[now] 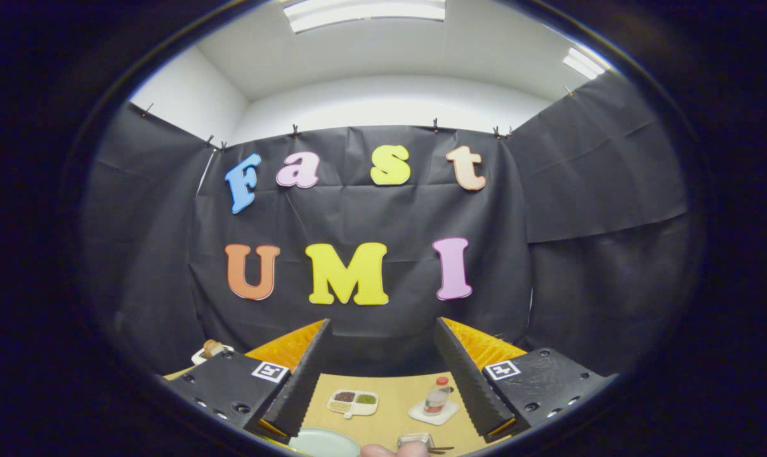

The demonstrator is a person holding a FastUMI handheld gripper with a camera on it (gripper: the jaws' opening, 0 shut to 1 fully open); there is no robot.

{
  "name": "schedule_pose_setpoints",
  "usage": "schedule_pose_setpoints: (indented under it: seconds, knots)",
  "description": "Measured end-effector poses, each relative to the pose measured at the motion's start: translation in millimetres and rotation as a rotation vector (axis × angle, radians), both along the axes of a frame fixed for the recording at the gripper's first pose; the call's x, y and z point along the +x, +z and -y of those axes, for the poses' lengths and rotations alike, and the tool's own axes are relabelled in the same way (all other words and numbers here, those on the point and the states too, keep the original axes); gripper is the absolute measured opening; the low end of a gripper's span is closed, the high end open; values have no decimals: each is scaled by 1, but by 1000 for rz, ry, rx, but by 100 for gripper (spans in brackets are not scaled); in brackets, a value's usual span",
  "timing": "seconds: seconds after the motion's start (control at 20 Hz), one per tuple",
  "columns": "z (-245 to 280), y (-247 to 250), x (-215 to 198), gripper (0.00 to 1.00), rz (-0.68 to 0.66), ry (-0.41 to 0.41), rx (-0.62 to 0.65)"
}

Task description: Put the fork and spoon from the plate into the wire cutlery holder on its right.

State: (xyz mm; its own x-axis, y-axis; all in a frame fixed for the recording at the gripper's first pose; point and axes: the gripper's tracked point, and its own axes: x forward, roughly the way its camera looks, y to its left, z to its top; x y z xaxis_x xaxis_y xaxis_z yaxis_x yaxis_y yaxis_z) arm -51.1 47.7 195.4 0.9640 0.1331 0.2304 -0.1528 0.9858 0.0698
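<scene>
My gripper (383,330) is held high over a wooden table (393,390) and stands open, with nothing between its fingers (304,381). Far below, between the fingers, the rim of a pale plate (323,442) shows at the near edge. To the plate's right sits the top of the wire cutlery holder (415,439), with dark thin handles (440,449) sticking out beside it. I cannot make out the fork and spoon on the plate.
Farther back on the table lie a small white divided dish (353,402) holding green and brown foods and a bottle with a red cap (437,397) standing on a white coaster. A fingertip (389,450) shows just below the holder. A small white cup (210,350) sits beyond the left finger.
</scene>
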Motion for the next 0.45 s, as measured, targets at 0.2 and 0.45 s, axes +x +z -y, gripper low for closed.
schedule_pose_setpoints:
  seconds: [0.2, 0.45]
  knots:
    - [-12, -4, 1, 96, -11, 18, -5]
    - [-11, -2, -3, 96, -3, 14, 9]
